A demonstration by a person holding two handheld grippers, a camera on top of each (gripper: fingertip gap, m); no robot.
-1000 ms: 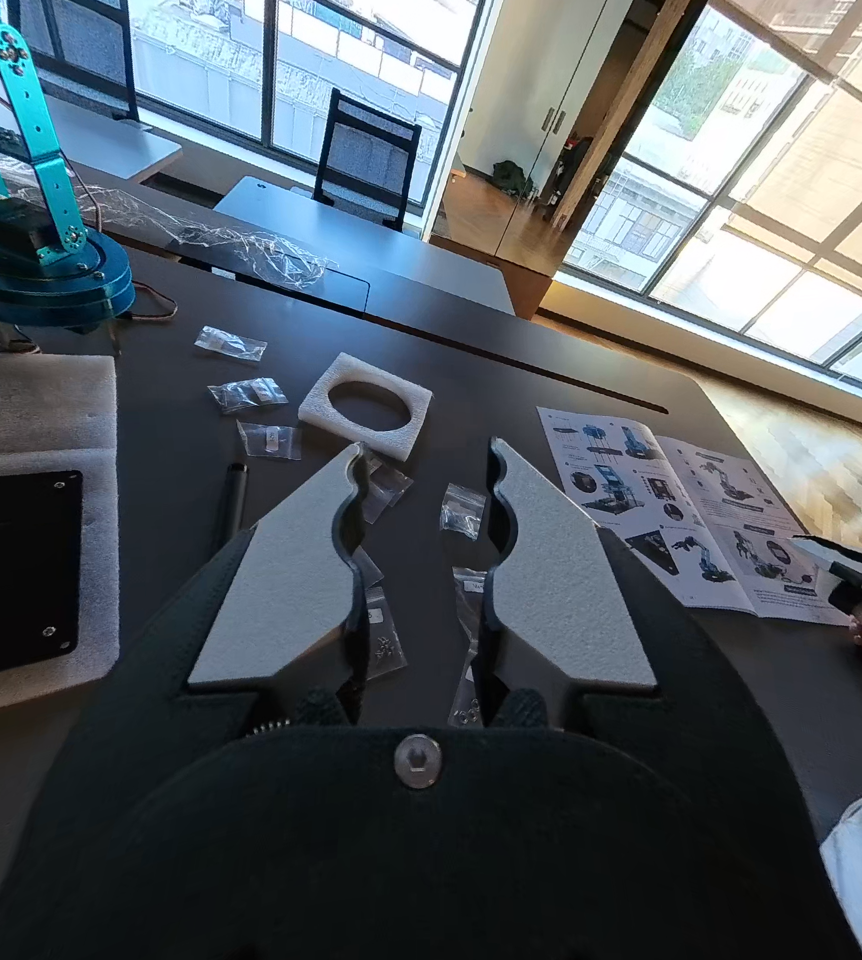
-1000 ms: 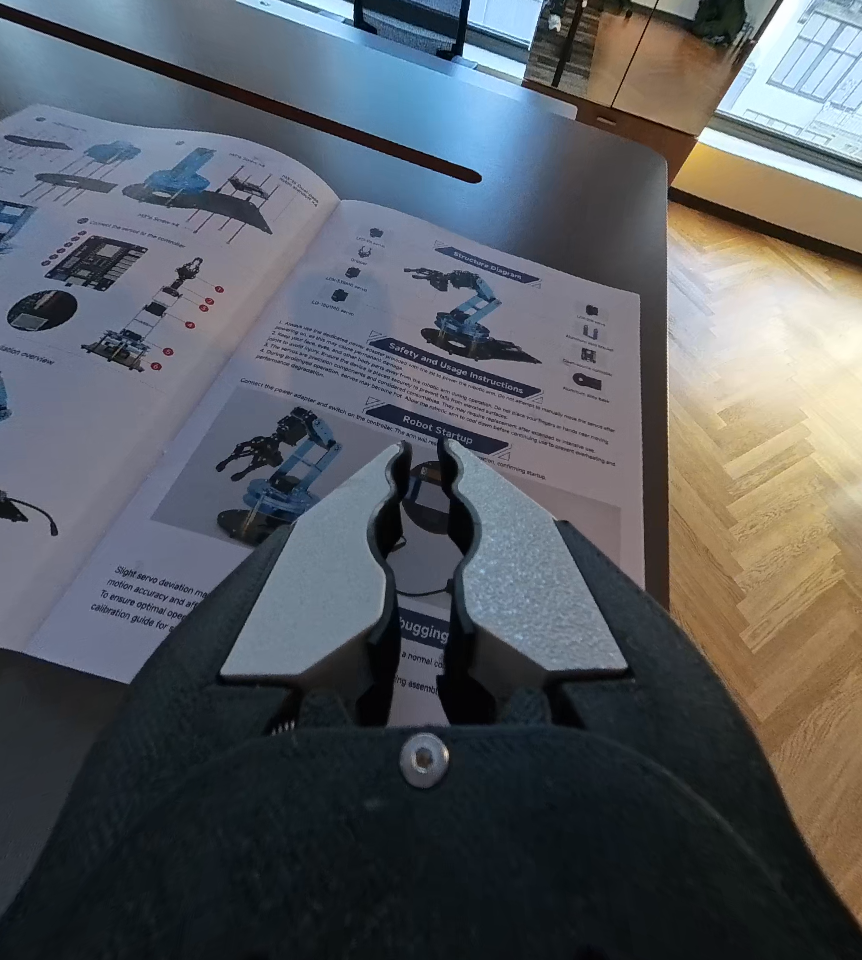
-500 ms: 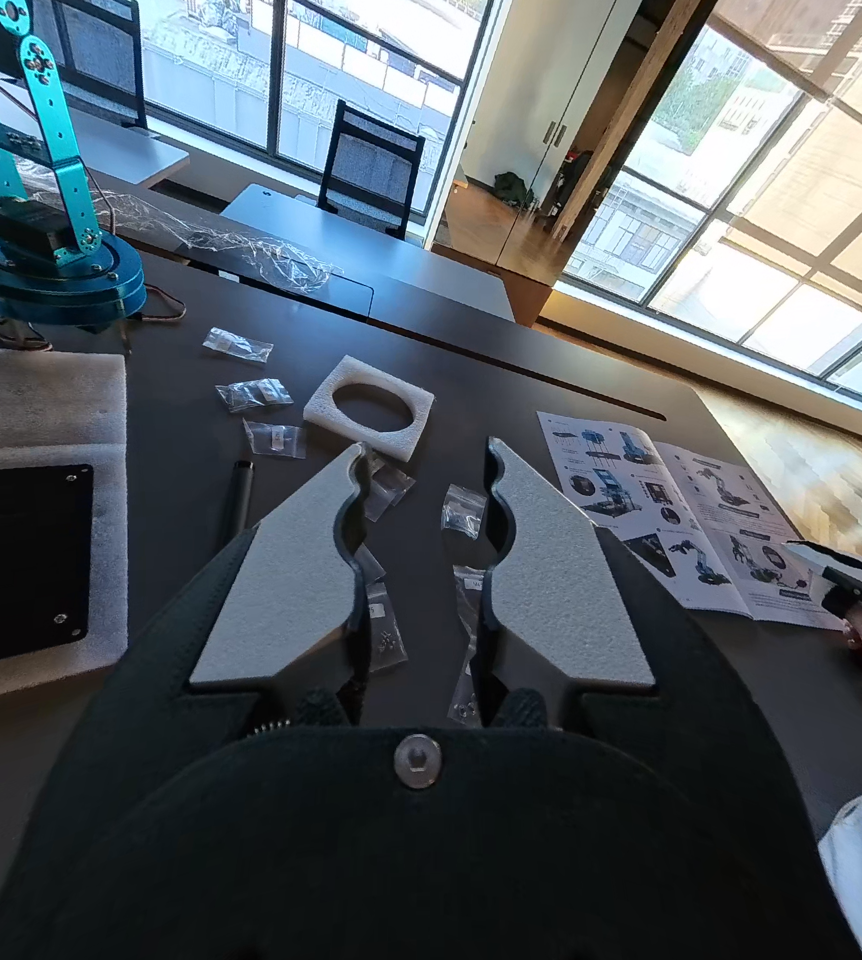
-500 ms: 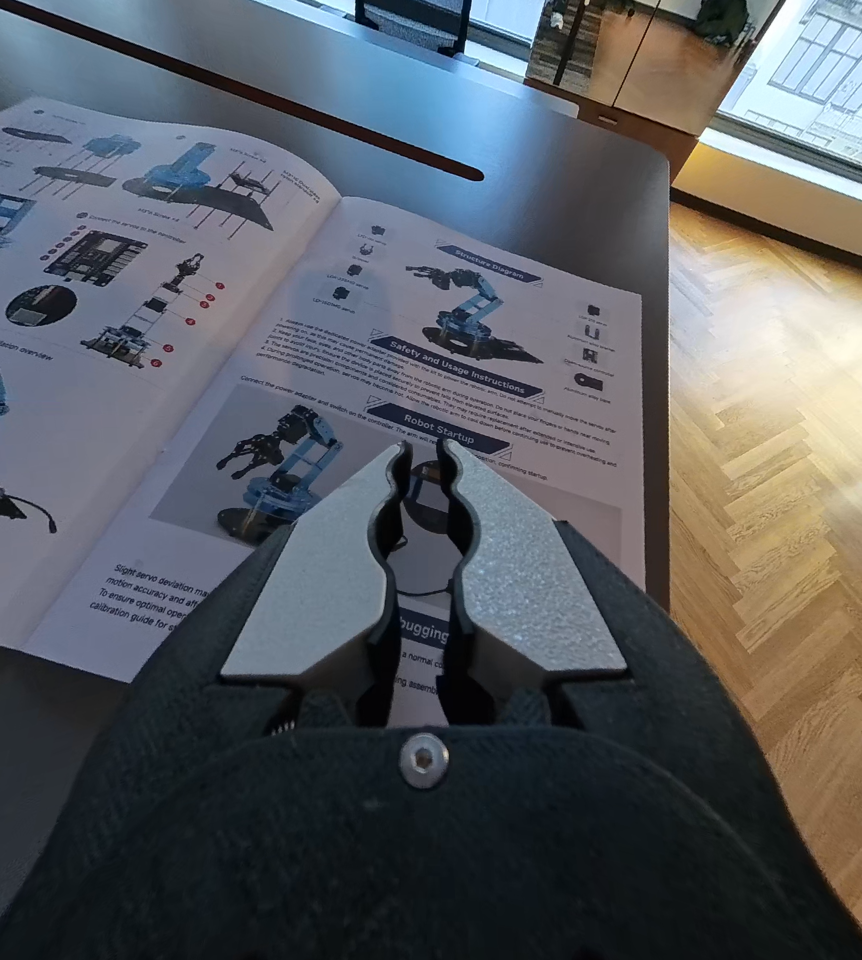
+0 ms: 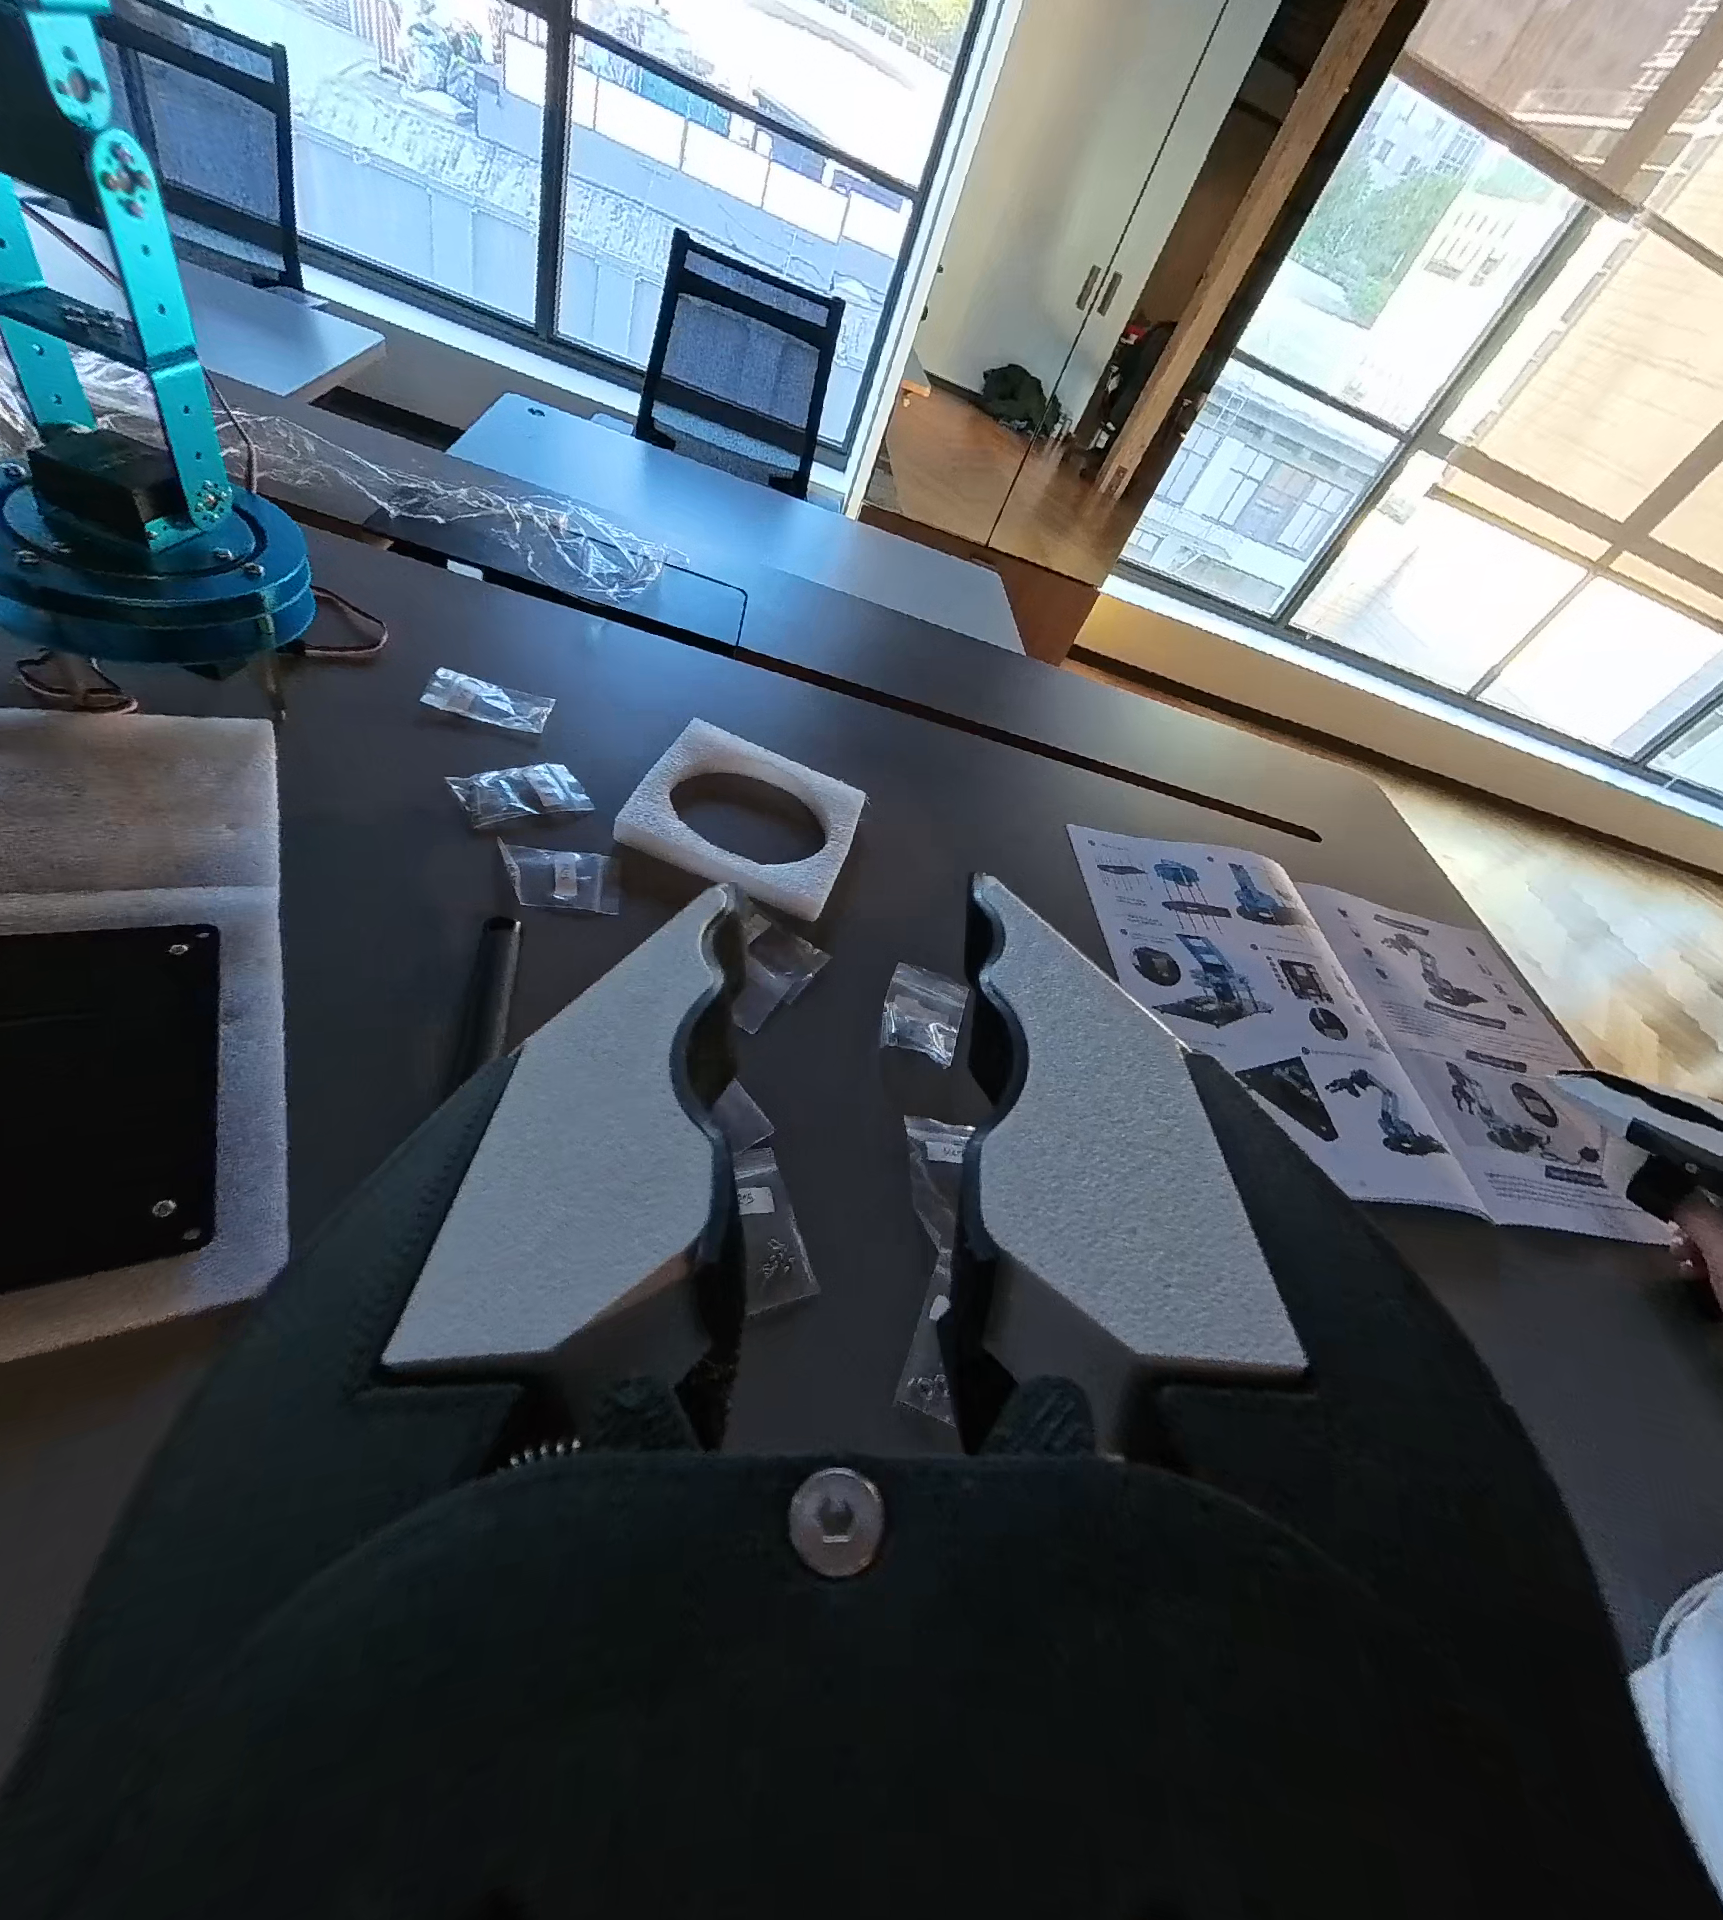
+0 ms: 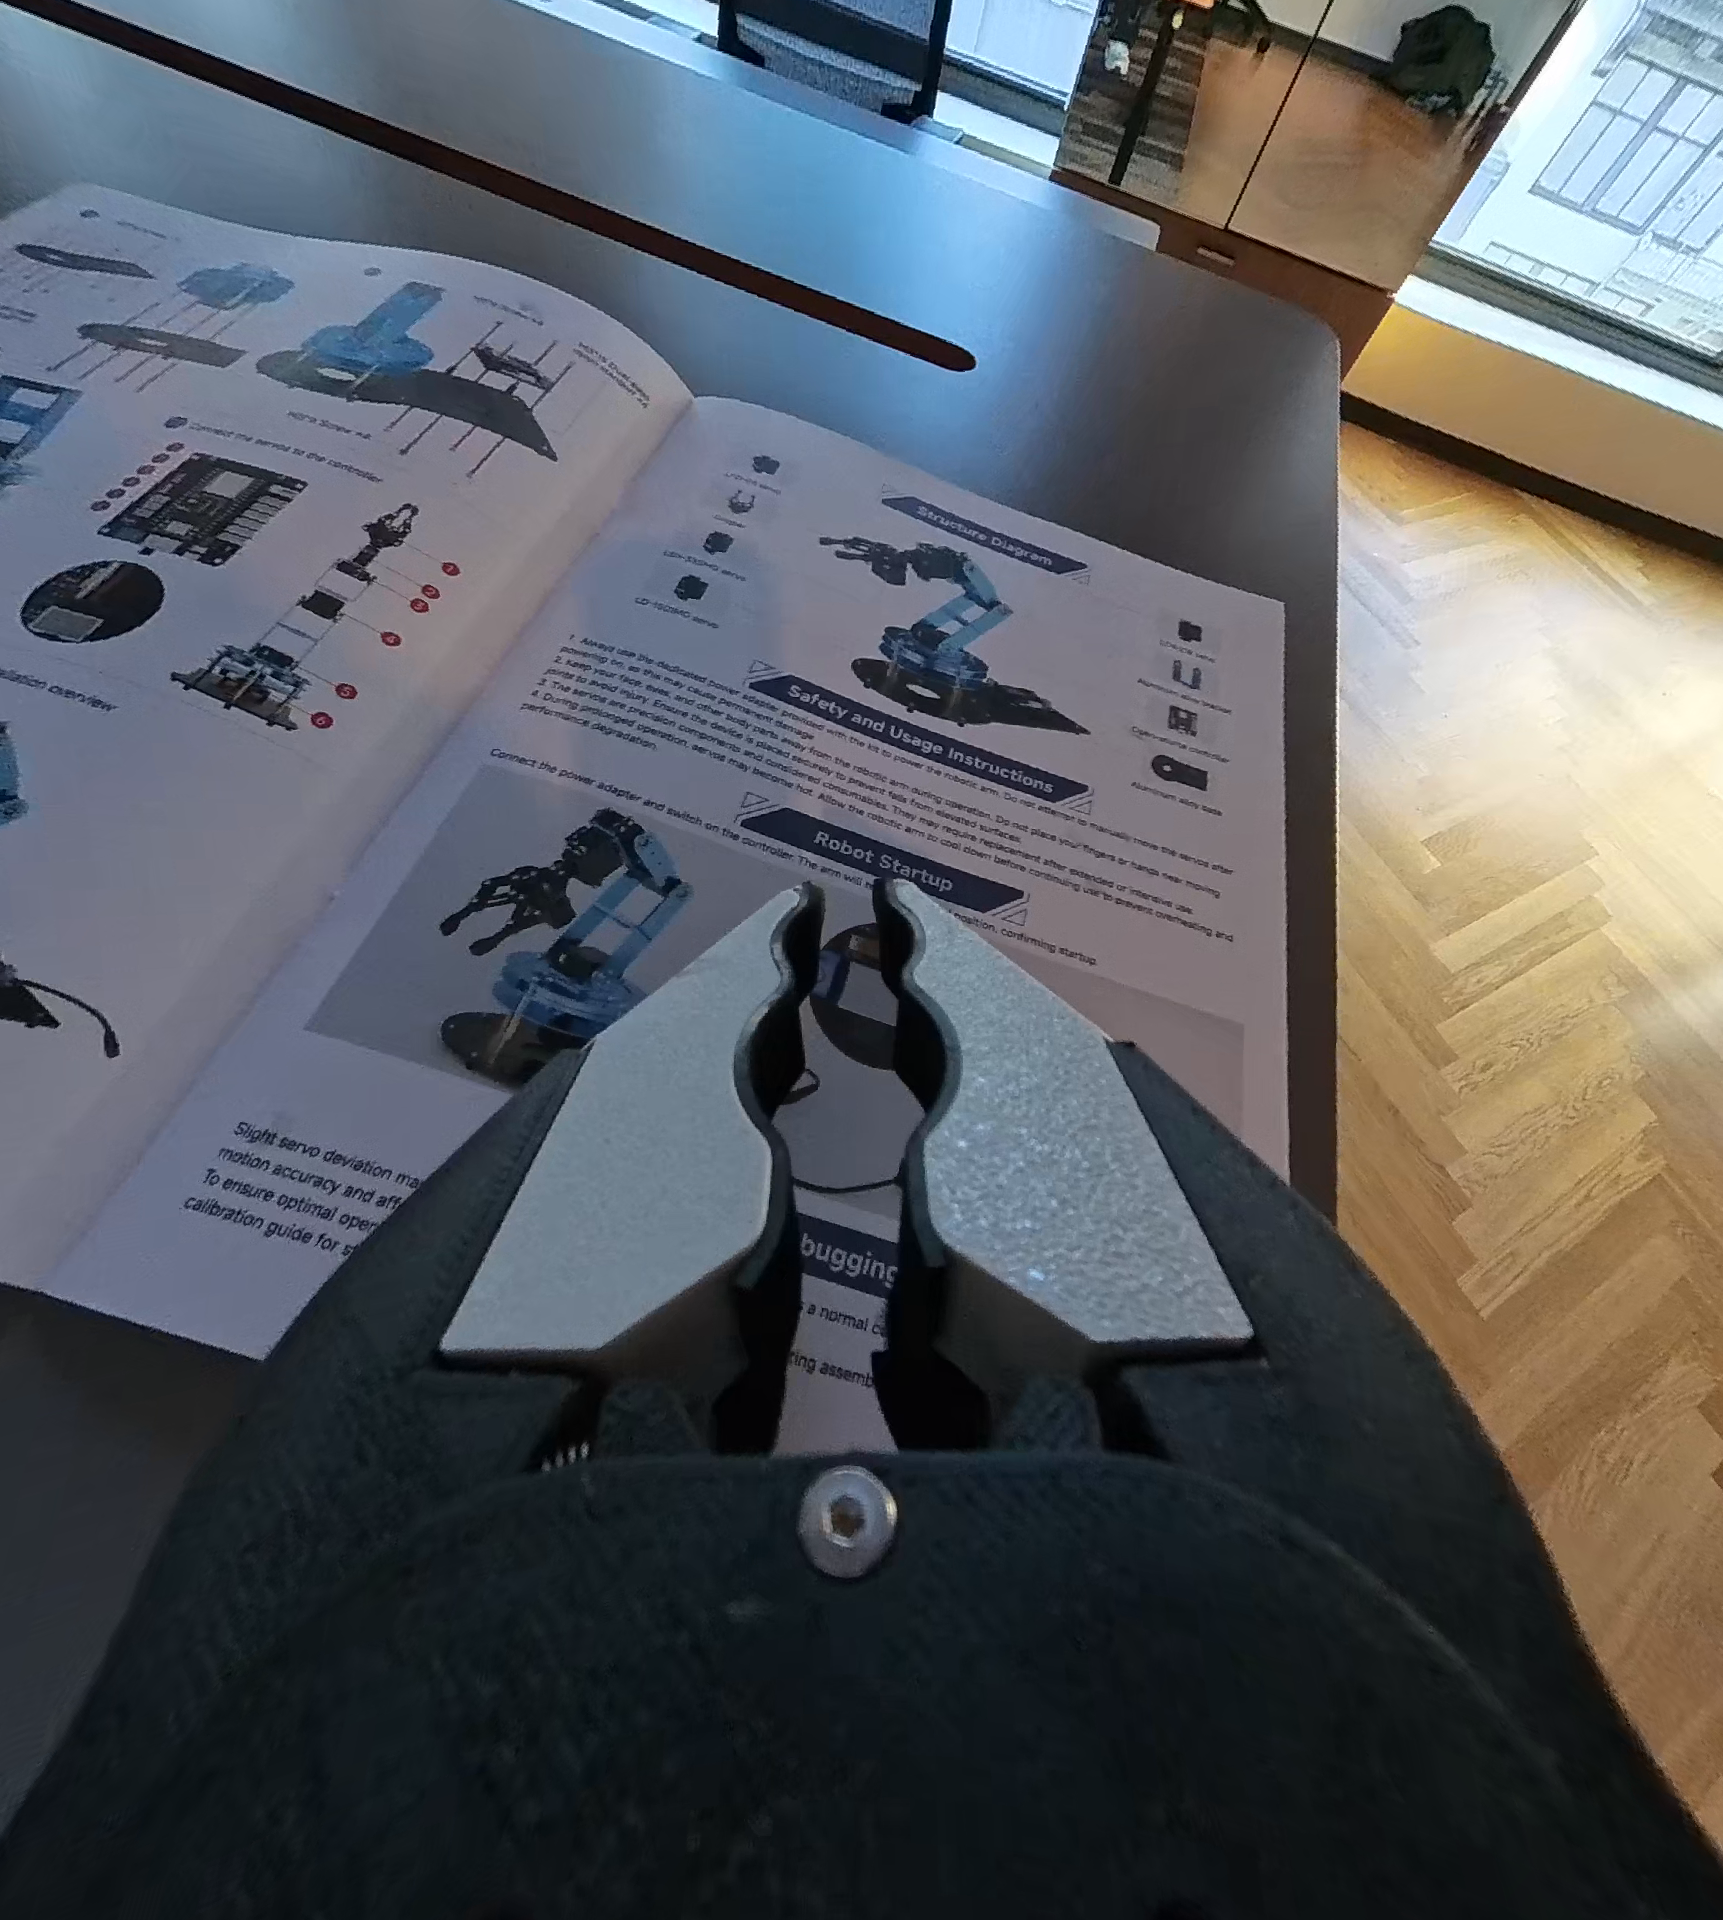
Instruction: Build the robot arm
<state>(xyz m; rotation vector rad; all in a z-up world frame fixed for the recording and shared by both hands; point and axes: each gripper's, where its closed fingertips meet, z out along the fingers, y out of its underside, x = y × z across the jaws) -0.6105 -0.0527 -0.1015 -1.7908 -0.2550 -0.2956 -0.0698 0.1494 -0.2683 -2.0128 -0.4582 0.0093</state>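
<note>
Teal metal robot arm on a round blue base (image 5: 124, 551) stands at the far left of the dark table (image 5: 1096, 748), behind a white foam sheet bearing a black plate (image 5: 57, 1101). Right of these, the left gripper (image 5: 849, 909) hovers with fingers spread and empty over small clear plastic parts bags (image 5: 924, 1013), near a white foam square with a round hole (image 5: 741, 821). Farther right, the right gripper (image 6: 844, 888), fingers nearly together with a narrow gap and holding nothing, hangs just above an open illustrated instruction booklet (image 6: 545, 665).
</note>
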